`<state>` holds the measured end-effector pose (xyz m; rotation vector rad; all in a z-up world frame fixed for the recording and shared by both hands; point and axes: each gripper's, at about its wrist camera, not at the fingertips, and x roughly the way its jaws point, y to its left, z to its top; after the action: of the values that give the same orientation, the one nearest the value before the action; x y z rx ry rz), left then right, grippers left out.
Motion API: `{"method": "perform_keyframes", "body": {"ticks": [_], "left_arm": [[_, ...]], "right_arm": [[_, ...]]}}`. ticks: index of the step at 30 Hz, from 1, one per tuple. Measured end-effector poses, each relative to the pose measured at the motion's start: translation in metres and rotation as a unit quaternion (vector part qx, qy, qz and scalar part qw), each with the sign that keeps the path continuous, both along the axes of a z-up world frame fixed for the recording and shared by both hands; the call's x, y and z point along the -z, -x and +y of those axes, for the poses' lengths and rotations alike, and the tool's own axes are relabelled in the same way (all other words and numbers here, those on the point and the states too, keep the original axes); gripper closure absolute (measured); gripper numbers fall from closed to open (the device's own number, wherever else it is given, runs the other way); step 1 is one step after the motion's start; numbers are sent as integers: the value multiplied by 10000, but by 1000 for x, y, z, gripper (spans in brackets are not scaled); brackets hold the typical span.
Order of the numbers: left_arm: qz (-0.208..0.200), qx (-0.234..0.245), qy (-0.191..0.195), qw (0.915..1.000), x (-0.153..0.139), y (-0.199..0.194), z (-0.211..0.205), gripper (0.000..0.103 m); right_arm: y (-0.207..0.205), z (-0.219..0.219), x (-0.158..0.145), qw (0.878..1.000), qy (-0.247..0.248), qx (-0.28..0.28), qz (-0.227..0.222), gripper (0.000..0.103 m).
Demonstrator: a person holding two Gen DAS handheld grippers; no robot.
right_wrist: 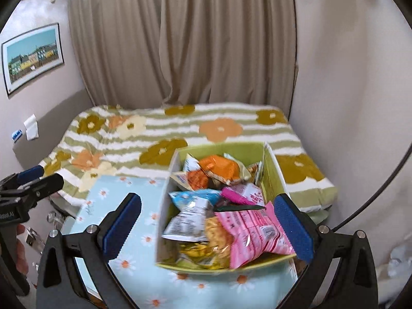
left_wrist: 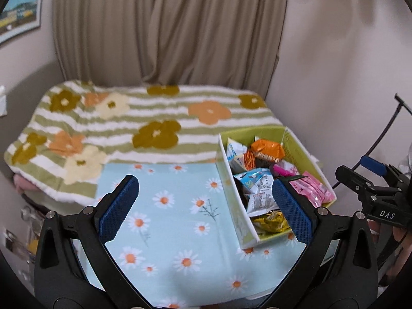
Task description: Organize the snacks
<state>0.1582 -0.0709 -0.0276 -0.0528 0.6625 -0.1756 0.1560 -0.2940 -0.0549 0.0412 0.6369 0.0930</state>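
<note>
A green box point(left_wrist: 306, 152) point(right_wrist: 233, 149) full of snack packets stands on the right of a light blue daisy cloth point(left_wrist: 170, 213) point(right_wrist: 134, 265). In it lie a pink packet point(right_wrist: 255, 234) point(left_wrist: 312, 189), an orange packet point(right_wrist: 220, 166) point(left_wrist: 266, 149), a blue-and-white packet point(right_wrist: 191, 206) point(left_wrist: 257, 182) and a yellow packet point(right_wrist: 206, 249) point(left_wrist: 273, 221). My left gripper point(left_wrist: 206, 206) is open and empty above the cloth, left of the box. My right gripper point(right_wrist: 209, 228) is open and empty, hovering over the near end of the box; it also shows in the left wrist view point(left_wrist: 370, 180).
A green-striped flower blanket point(left_wrist: 144, 126) point(right_wrist: 180, 131) covers the bed behind the cloth. Beige curtains point(left_wrist: 164, 28) hang at the back. A wall point(right_wrist: 347, 103) runs close along the right. A framed picture point(right_wrist: 33, 56) hangs on the left wall.
</note>
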Motion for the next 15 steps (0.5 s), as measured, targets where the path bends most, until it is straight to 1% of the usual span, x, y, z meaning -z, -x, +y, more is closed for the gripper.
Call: {"method": "perform_keyframes", "body": {"ticks": [3,6,10,15], "left_arm": [[-223,-116,-99,9996,-11,30,13,0],[-411,-221,-204,9987,-18,60,25,0],[-593,-316,-190,9976,-20,91,43,0],[-630,-327,-138,9974,-18,114,56,0]], "right_arm": [[29,16,-16,9996,84,75,-269,0],[54,30,-24,9985,202,131,-495,0],[83,44,-22,9974,225,199,-653,0],[102,51,-17,9969,253,310,-683,0]]}}
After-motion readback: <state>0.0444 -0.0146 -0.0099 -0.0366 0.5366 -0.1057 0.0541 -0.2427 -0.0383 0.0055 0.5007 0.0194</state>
